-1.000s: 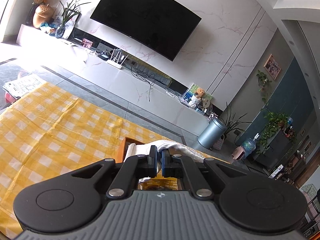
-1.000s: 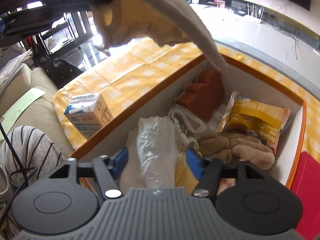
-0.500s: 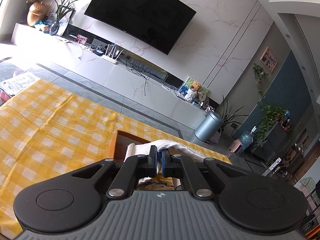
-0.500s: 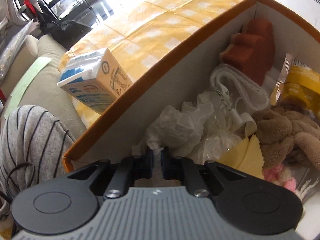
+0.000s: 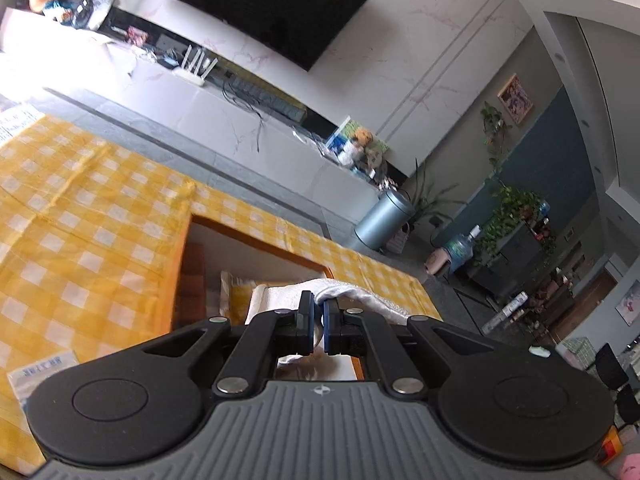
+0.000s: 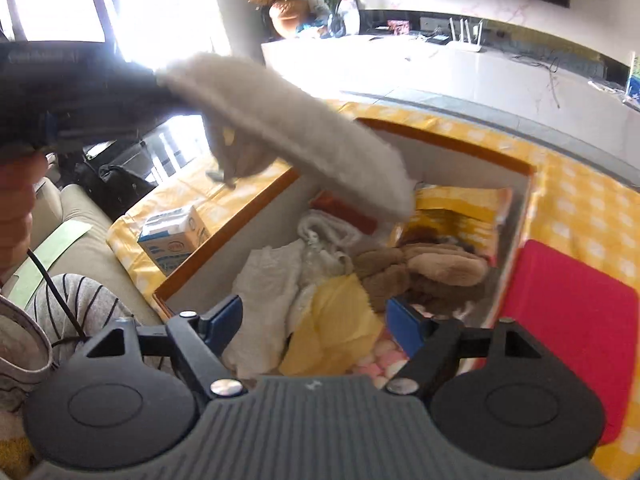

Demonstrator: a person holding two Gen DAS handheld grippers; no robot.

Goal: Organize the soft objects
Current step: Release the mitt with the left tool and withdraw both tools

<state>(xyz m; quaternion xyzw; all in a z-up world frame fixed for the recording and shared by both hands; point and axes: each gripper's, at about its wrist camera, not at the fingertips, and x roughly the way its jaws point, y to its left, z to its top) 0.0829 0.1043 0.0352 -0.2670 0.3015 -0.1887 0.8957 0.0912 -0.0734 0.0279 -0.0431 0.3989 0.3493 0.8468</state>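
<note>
Left tool clamped on towel, which hangs over the box, tail just reaching in; right tool has just opened, empty, above the bag; risk: release now and the towel drapes over the rim onto the worktop.

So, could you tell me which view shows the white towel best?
The right wrist view: the white towel hangs full length from the left gripper over the box. The left wrist view shows only the pinched edge.
</note>
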